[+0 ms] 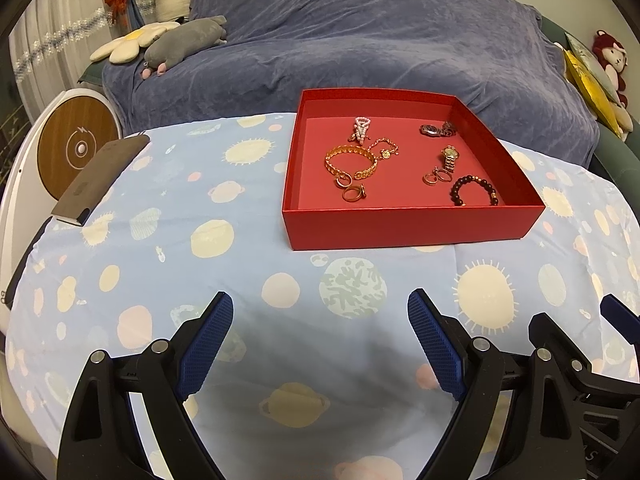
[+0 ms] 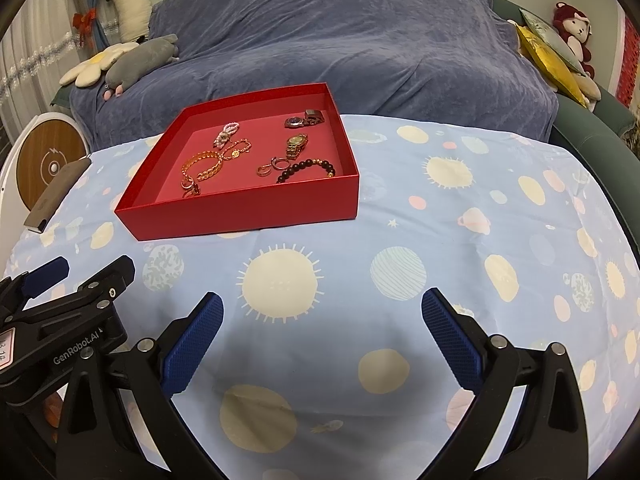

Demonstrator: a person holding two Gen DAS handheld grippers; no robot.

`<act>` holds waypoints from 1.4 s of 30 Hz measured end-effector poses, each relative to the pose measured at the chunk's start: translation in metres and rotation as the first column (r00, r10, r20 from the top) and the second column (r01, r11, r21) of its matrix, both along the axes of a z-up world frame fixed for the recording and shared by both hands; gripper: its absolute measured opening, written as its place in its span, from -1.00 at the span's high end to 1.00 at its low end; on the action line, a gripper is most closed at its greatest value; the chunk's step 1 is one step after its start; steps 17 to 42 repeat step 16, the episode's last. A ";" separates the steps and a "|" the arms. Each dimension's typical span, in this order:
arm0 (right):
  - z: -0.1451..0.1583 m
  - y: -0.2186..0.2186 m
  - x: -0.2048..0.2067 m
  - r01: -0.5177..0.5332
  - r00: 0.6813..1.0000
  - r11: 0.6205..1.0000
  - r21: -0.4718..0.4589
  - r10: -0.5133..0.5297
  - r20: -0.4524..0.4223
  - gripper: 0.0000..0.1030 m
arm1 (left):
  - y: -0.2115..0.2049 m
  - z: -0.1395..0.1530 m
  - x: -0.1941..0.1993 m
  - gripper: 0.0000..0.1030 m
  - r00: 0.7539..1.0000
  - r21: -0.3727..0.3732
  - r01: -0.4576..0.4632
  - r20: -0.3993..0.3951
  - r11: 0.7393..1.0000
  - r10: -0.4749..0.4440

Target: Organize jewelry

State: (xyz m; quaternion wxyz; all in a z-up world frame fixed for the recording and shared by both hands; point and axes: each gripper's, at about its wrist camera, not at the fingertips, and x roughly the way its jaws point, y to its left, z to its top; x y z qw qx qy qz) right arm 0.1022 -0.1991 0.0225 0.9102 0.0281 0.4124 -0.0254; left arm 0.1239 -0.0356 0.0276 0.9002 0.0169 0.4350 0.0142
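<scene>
Above the tablecloth (image 1: 248, 248), left gripper (image 1: 320, 312) and right gripper (image 2: 322, 312), jaws wide apart, empty

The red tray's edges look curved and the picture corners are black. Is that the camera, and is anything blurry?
Left wrist view: fisheye bending bows the red tray and tablecloth; dark corners are the lens rim. Right wrist view: same bending, the tray skewed; the jewelry stays sharp, and a soft shadow lies between the open right gripper fingers.
</scene>
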 end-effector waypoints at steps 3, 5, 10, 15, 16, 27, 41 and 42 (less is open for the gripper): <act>0.000 0.000 -0.001 0.000 1.000 1.000 0.000 0.000 0.000 -0.89 | 0.000 0.000 -0.001 -0.68 1.000 0.005 -0.002 0.008 1.000 0.002; 0.000 0.001 0.000 0.000 1.000 1.000 0.000 0.000 -0.001 -0.89 | 0.000 0.000 -0.002 -0.68 1.000 0.009 -0.003 0.014 1.000 0.003; 0.000 0.000 0.000 0.000 1.000 1.000 0.002 0.000 -0.001 -0.89 | 0.000 0.000 -0.002 -0.68 1.000 0.011 -0.004 0.019 1.000 0.004; -0.001 0.001 -0.001 0.000 1.000 1.000 0.004 0.000 -0.002 -0.89 | 0.000 0.002 -0.004 -0.68 1.000 0.015 -0.005 0.028 1.000 0.004; -0.001 0.000 -0.001 0.001 1.000 1.000 0.004 -0.001 -0.002 -0.89 | 0.000 0.002 -0.004 -0.68 1.000 0.015 -0.004 0.027 1.000 0.004; -0.001 0.000 -0.001 0.001 1.000 1.000 0.004 -0.001 -0.002 -0.89 | 0.000 0.002 -0.004 -0.68 1.000 0.015 -0.004 0.027 1.000 0.004; -0.001 0.000 -0.001 0.001 1.000 1.000 0.004 -0.001 -0.002 -0.89 | 0.000 0.002 -0.004 -0.68 1.000 0.015 -0.004 0.027 1.000 0.004; -0.001 0.000 -0.001 0.001 1.000 1.000 0.004 -0.001 -0.002 -0.89 | 0.000 0.002 -0.004 -0.68 1.000 0.015 -0.004 0.027 1.000 0.004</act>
